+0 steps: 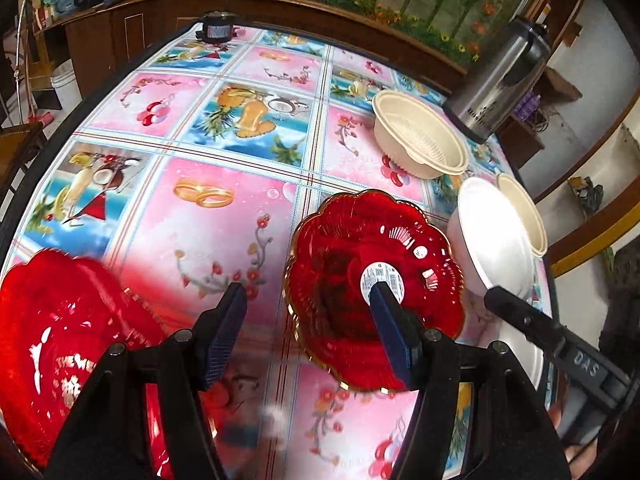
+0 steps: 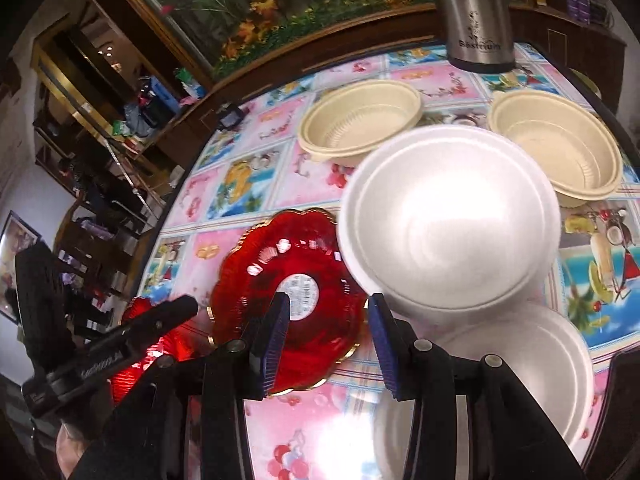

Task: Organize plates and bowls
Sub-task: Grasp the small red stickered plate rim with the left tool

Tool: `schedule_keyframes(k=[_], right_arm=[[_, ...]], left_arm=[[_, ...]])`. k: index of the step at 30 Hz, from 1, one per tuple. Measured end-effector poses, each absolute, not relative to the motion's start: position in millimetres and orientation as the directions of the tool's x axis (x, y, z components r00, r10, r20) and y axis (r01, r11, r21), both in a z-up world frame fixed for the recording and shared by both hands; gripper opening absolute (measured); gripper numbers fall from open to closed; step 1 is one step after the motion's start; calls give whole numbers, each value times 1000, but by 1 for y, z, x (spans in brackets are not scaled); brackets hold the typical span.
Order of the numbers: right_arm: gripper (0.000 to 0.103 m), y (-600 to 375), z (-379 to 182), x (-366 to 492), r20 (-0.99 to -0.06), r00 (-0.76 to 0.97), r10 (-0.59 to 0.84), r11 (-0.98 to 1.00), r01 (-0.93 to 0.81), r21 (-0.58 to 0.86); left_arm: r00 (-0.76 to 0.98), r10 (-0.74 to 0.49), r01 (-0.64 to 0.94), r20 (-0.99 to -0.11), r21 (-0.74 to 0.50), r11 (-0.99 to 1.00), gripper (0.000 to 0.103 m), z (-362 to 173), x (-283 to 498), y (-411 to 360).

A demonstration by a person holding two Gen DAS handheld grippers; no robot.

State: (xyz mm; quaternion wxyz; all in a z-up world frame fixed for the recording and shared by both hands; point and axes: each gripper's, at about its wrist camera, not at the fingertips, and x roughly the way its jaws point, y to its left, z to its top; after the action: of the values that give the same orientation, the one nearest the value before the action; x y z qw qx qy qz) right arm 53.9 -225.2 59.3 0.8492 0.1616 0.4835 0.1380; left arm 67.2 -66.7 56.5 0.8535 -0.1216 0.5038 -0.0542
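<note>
Red scalloped gold-rimmed plate (image 1: 360, 280), white sticker at centre, left tool (image 1: 308, 300) and right tool (image 2: 326, 306) both gaping, empty.

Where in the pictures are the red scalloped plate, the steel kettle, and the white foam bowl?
red scalloped plate (image 1: 340, 280): left wrist view, on its ribbed red inner surface.
steel kettle (image 2: 476, 12): right wrist view, on its shiny body above the printed name.
white foam bowl (image 2: 448, 220): right wrist view, on its smooth inner surface.

"Bestrium" on steel flask (image 2: 476, 12); "DAS" on right gripper (image 1: 560, 336).
</note>
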Motion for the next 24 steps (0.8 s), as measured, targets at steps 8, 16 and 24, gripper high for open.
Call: schedule_keyframes(k=[8, 16, 24], right_arm=[[42, -216, 43, 61, -817, 466, 338, 937, -83, 340], [25, -202, 27, 65, -835, 440, 330, 943, -115, 313], [12, -206, 33, 60, -811, 478, 337, 940, -122, 319]], left_arm=[[440, -197, -59, -876, -246, 967, 63, 35, 89, -68], [452, -172, -38, -875, -212, 977, 36, 28, 91, -73], [484, -167, -42, -859, -214, 976, 36, 32, 83, -71]])
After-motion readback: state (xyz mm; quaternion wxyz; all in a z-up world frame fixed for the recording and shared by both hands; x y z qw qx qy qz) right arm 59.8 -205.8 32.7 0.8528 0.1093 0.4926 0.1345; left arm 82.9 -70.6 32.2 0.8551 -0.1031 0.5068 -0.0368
